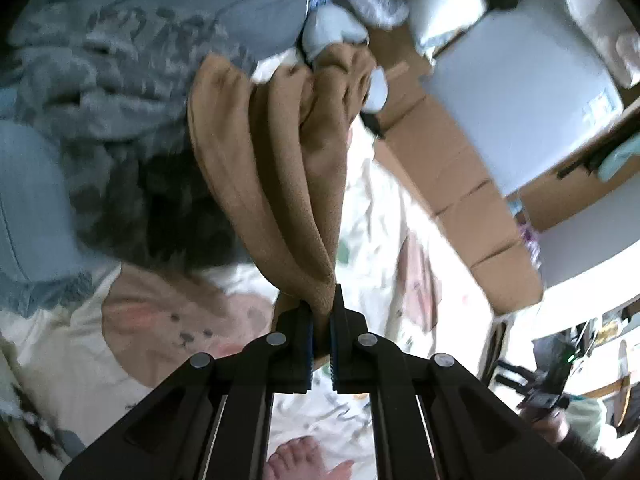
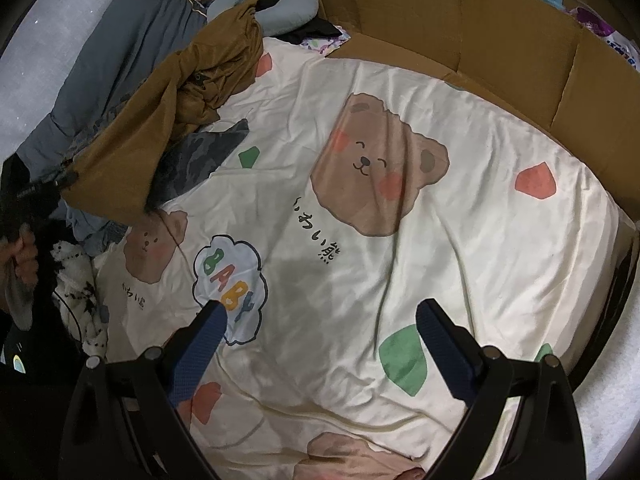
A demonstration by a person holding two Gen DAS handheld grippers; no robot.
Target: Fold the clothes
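Pinching a bunched edge of the brown garment, the left gripper has its jaws closed on the cloth; thick fleecy folds fan away from them. Right gripper: jaws wide apart, holding nothing, above the cream bear-print sheet. In the right view the garment drapes in a crumpled heap at the sheet's far left edge, over grey bedding.

Risk: the grip takes several layers, so a lift may drag the whole heap or slip off. A cardboard wall rims the sheet. Sheet smooth, lightly creased; garment matte, heavy.
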